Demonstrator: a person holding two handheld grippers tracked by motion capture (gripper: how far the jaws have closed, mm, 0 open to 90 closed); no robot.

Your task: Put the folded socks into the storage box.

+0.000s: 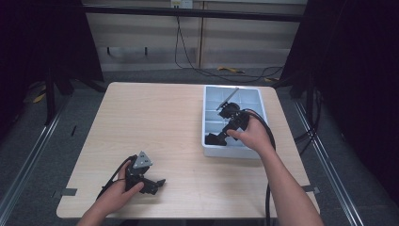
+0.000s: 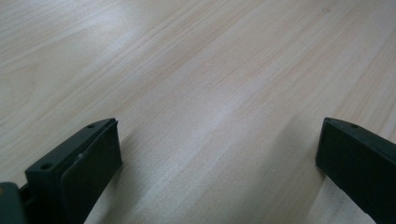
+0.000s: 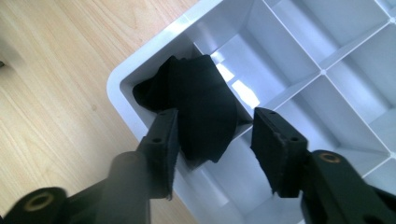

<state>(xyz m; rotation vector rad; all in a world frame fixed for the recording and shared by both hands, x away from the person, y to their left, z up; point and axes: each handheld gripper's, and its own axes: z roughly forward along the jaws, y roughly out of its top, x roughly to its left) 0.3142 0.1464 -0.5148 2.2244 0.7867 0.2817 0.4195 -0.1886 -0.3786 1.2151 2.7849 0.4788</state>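
Black cloth (image 3: 198,107) lies bunched in the grey tray's (image 3: 122,74) corner compartment, directly ahead of the right tool (image 3: 215,144), between its half-open, empty jaws. Left tool (image 1: 149,181) rests wide open on the surface (image 2: 196,60), well apart.

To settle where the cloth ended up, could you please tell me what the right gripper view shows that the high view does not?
The right gripper view shows the black cloth bunched in a corner compartment, draped over a divider, with the right claw open around it. The high view shows the left claw resting on the table and both forearms. Both show the grey divided tray.
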